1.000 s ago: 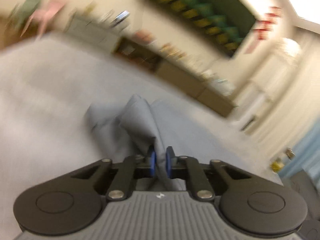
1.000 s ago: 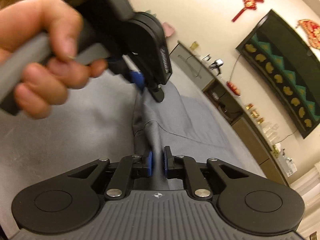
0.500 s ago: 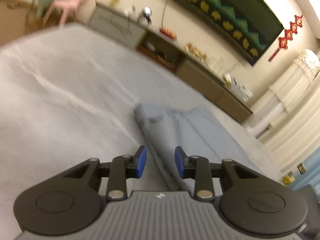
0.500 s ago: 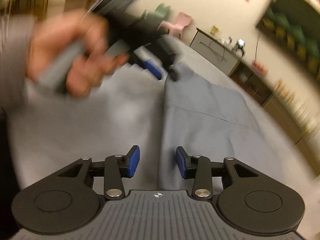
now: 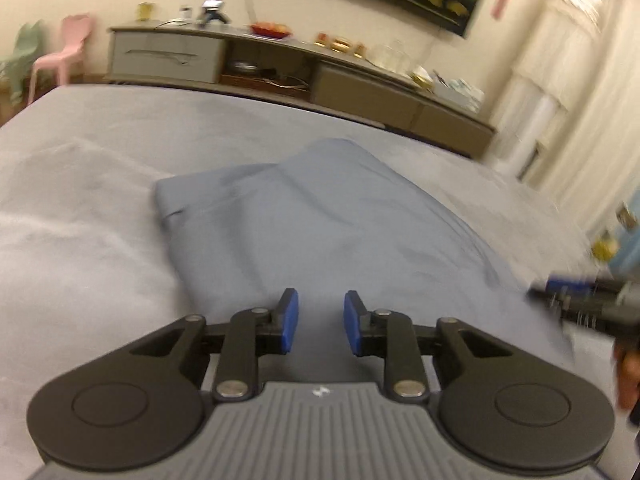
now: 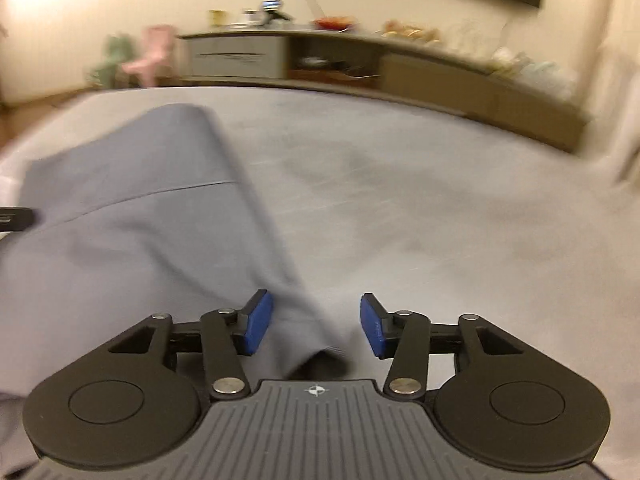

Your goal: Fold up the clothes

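A blue-grey garment (image 5: pixel 312 216) lies folded into a flat rectangle on the pale grey bed cover (image 5: pixel 80 208). My left gripper (image 5: pixel 318 322) hovers open over the garment's near edge, nothing between its blue pads. In the right wrist view the same garment (image 6: pixel 132 216) spreads across the left half, a seam line running over it. My right gripper (image 6: pixel 316 326) is open above the garment's near right corner, holding nothing. The right gripper's blurred body (image 5: pixel 588 300) shows at the right edge of the left wrist view, and the left gripper's tip (image 6: pixel 16 218) at the left edge of the right wrist view.
A long low sideboard (image 5: pixel 304 76) with small items on top runs along the far wall beyond the bed. A pink chair (image 5: pixel 60 56) stands at the far left. Cream curtains (image 5: pixel 560 92) hang at the right. Bare bed cover (image 6: pixel 440 220) stretches right of the garment.
Both grippers were shut on a lifted fold of the garment a second ago; they opened and let it drop. The garment now lies flat, and both grippers have pulled back and levelled.
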Available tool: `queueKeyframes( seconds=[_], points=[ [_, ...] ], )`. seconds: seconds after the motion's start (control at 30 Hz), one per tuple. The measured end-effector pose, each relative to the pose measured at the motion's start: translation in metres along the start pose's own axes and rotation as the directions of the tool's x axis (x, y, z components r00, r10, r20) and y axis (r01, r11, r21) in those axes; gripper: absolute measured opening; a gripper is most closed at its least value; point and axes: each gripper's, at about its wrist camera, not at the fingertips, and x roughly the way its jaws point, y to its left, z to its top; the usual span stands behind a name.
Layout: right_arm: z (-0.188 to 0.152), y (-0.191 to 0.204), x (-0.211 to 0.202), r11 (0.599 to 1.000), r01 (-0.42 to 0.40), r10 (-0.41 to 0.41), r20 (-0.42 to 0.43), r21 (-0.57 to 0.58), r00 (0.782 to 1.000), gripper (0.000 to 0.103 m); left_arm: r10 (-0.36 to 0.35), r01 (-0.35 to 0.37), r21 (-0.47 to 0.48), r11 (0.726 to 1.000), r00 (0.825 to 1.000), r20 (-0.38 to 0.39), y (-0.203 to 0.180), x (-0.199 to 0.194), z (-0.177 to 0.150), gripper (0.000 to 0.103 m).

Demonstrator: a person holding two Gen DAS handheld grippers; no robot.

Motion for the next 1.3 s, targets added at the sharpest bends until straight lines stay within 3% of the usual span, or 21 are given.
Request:
queueKeyframes(
  seconds=[0.03,0.07,0.13,0.2,0.27,0.3,0.37,0.47,0.57,0.67,0.77,0.87,1.0,1.07,1.23,1.3],
  points=[
    [0.001,0.005,-0.016,1.000,0.015,-0.014,0.040,-0.013,0.999,0.036,-0.002,0.002,0.014,1.000,1.000,-0.004,-0.007,0.002,0.001,0.024],
    [0.000,0.019,-0.036,0.999,-0.030,0.032,0.088,-0.035,0.996,0.036,-0.004,0.004,0.019,1.000,1.000,-0.006,-0.011,0.004,0.002,0.024],
    [-0.004,0.051,-0.078,0.987,-0.135,0.150,0.179,-0.093,0.972,0.036,-0.002,0.002,0.014,1.000,1.000,-0.011,-0.013,0.010,0.004,0.024],
    [-0.020,0.094,-0.096,0.935,-0.269,0.311,0.165,-0.233,0.936,0.037,0.017,-0.017,0.010,1.000,1.000,-0.015,-0.012,0.012,0.008,0.024],
    [-0.042,0.114,-0.085,0.919,-0.254,0.299,0.113,-0.302,0.947,0.036,0.042,-0.042,0.009,0.999,0.999,-0.017,-0.012,0.013,0.012,0.024],
    [-0.049,0.108,-0.075,0.930,-0.232,0.273,0.113,-0.284,0.955,0.036,0.055,-0.055,0.009,0.998,0.998,-0.019,-0.012,0.013,0.014,0.023],
    [-0.046,0.083,-0.064,0.956,-0.206,0.232,0.110,-0.211,0.966,0.036,0.080,-0.079,0.008,0.997,0.997,-0.021,-0.012,0.013,0.018,0.021],
    [-0.038,0.049,-0.050,0.975,-0.074,0.097,0.103,-0.209,0.990,0.036,0.087,-0.086,0.039,0.996,0.995,-0.041,-0.023,0.018,0.017,0.021],
    [-0.027,0.011,-0.029,0.987,-0.006,0.023,0.105,-0.162,0.994,0.040,0.073,-0.067,0.110,0.992,0.996,-0.053,-0.048,0.023,0.007,0.023],
    [-0.018,-0.012,-0.036,0.994,0.074,-0.062,0.128,-0.085,0.990,0.041,0.100,-0.099,0.136,0.986,0.995,0.000,-0.062,0.014,0.004,0.022],
    [-0.026,-0.004,-0.084,0.997,-0.055,0.065,0.214,-0.052,0.975,0.041,0.069,-0.076,0.149,0.986,0.996,0.051,-0.071,0.008,0.013,0.022],
    [-0.044,0.008,-0.089,0.988,-0.138,0.150,0.190,-0.077,0.970,0.040,0.074,-0.081,0.186,0.979,0.996,0.047,-0.081,0.026,0.034,0.023],
    [-0.055,-0.015,-0.056,0.991,-0.130,0.128,0.164,0.002,0.978,0.043,0.157,-0.148,0.169,0.974,0.987,-0.042,-0.067,0.073,0.053,0.025],
    [-0.045,-0.030,-0.052,0.987,-0.137,0.125,0.134,0.084,0.983,0.043,0.188,-0.173,0.158,0.972,0.979,-0.081,-0.060,0.091,0.062,0.025],
    [-0.021,-0.044,-0.074,0.985,-0.161,0.146,0.215,0.055,0.966,0.042,0.115,-0.106,0.169,0.980,0.993,-0.042,-0.068,0.076,0.071,0.026],
    [-0.005,-0.051,-0.048,0.989,-0.145,0.138,0.181,0.026,0.974,0.042,0.100,-0.094,0.165,0.982,0.994,-0.032,-0.067,0.068,0.069,0.026]
  ],
)
